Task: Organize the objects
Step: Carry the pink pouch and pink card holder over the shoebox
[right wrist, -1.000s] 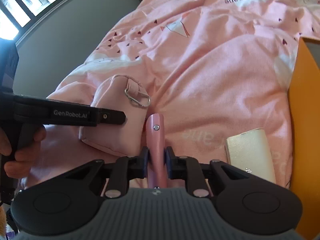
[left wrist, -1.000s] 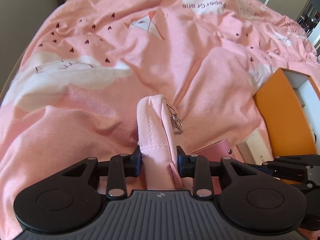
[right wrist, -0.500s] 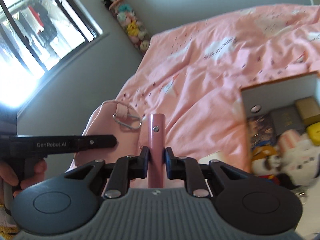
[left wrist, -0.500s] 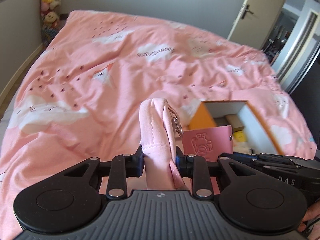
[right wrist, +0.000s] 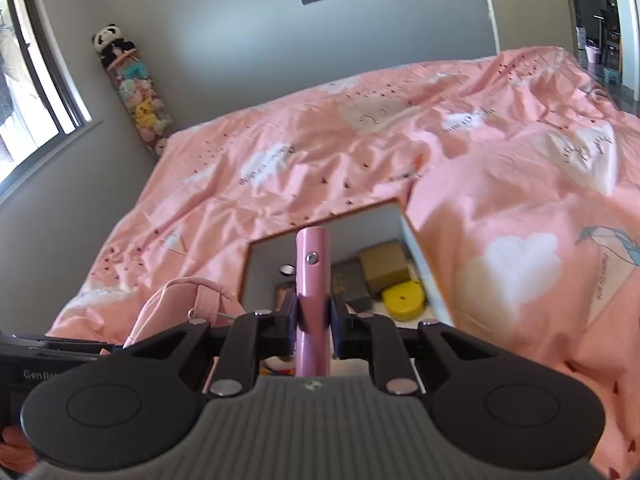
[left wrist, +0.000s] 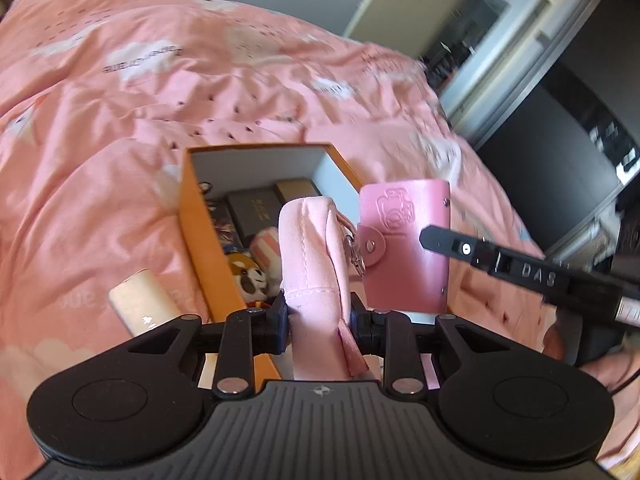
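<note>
The left gripper pinches a soft pink pouch and the right gripper pinches a pink card holder. Both hang over the orange box on the pink bedspread. A cream case lies beside the box.

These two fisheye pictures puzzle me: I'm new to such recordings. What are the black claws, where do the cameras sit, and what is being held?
No robot here: a person holds a two-finger gripper in each hand, with a camera on each looking along its fingers. In the left view, the left gripper pinches a pink fabric pouch. The right gripper clamps a pink card holder, which shows flat-on in the left view. Both hang over an open orange box on a pink quilt. The box holds toys and small boxes. A cream case lies beside it.
</note>
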A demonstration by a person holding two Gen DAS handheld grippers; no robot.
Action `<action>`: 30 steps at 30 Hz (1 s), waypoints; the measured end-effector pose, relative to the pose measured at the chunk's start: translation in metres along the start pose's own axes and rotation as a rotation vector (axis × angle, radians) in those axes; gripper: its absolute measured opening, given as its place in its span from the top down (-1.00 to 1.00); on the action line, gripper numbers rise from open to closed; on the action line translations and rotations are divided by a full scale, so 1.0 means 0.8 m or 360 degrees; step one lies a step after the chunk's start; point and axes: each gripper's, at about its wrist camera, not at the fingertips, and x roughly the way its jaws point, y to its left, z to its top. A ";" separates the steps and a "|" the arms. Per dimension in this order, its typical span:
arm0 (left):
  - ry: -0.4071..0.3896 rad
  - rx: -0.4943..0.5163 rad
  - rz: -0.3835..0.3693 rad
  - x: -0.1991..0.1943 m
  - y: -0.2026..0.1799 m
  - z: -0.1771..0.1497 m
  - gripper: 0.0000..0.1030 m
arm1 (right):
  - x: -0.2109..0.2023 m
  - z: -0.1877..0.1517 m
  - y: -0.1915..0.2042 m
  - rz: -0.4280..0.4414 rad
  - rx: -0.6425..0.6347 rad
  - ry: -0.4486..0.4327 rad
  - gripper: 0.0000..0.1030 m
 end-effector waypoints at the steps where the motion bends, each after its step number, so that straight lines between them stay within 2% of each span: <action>1: 0.0028 0.0059 0.0001 0.009 -0.006 0.000 0.40 | 0.002 -0.002 -0.006 -0.0012 0.0000 0.0014 0.66; 6: 0.0204 0.0411 0.0064 0.051 -0.033 0.000 0.40 | 0.016 -0.007 -0.024 -0.0034 -0.0052 0.0110 0.66; 8: 0.0251 0.0510 0.0115 0.063 -0.040 -0.001 0.40 | 0.022 -0.008 -0.029 -0.0040 -0.0075 0.0155 0.66; 12: 0.0367 0.0629 0.0104 0.085 -0.048 -0.006 0.40 | 0.032 -0.010 -0.038 -0.0045 -0.0089 0.0231 0.66; 17: 0.0520 0.0901 0.0048 0.112 -0.065 -0.015 0.40 | 0.038 -0.012 -0.043 -0.0097 -0.0138 0.0265 0.66; 19: 0.0589 0.1002 -0.0010 0.122 -0.068 -0.012 0.40 | 0.039 -0.012 -0.045 -0.0102 -0.0145 0.0277 0.66; 24: 0.0817 0.1113 -0.0146 0.153 -0.064 0.003 0.40 | 0.042 -0.011 -0.046 -0.0124 -0.0184 0.0310 0.66; 30: 0.1067 0.1253 -0.0291 0.189 -0.058 0.000 0.39 | 0.047 -0.010 -0.044 -0.0146 -0.0239 0.0349 0.66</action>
